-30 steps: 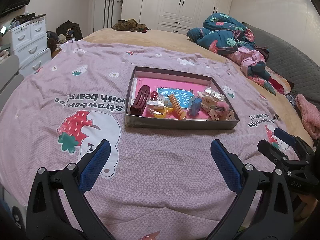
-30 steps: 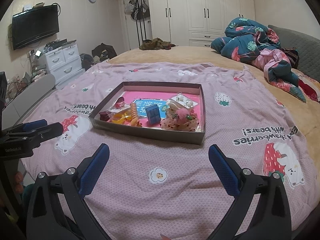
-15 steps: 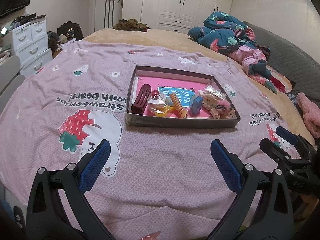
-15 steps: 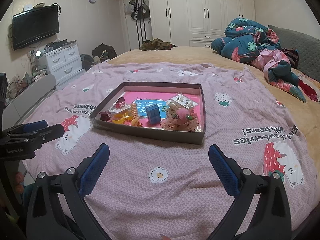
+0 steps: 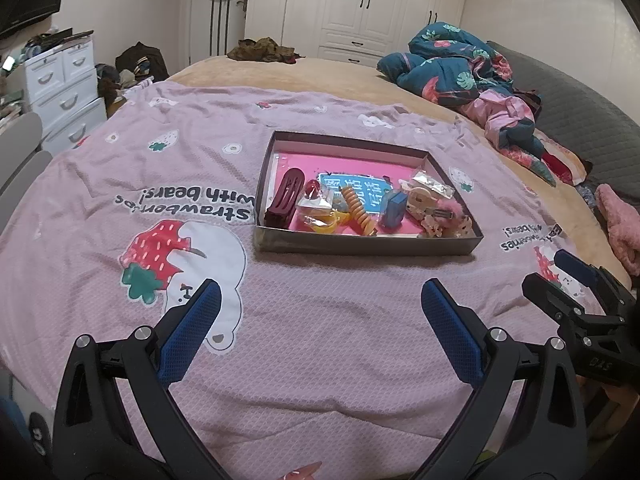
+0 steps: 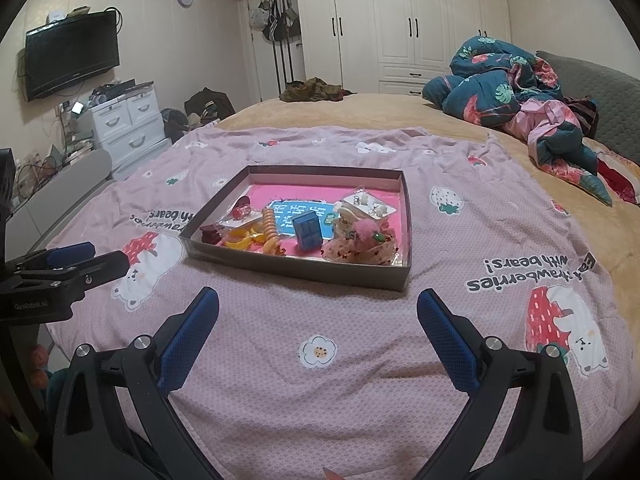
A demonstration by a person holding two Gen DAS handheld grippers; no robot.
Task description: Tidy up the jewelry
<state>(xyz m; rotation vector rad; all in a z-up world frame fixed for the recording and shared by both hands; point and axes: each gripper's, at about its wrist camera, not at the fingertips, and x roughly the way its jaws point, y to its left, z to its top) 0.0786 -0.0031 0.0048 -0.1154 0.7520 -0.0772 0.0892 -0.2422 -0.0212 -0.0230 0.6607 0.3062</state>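
Note:
A shallow dark box (image 5: 360, 246) with a pink floor lies on the purple bedspread; it also shows in the right wrist view (image 6: 304, 270). Inside lie a maroon hair clip (image 5: 285, 196), an orange spiral hair tie (image 5: 358, 212), a small blue box (image 5: 394, 208), yellow clips (image 6: 240, 240), earring cards (image 6: 366, 204) and pink fluffy pieces (image 6: 362, 236). My left gripper (image 5: 320, 304) is open and empty, short of the box. My right gripper (image 6: 318, 308) is open and empty, short of the box's near right corner.
The purple strawberry-bear bedspread (image 5: 320, 360) covers the near bed. Crumpled quilts (image 5: 460, 68) lie at the far right. White drawers (image 5: 64, 84) stand to the left of the bed. Each gripper shows at the edge of the other's view.
Both views have shifted only slightly; the left gripper has drifted a little, the box sits slightly lower in its view. Both grippers stay open.

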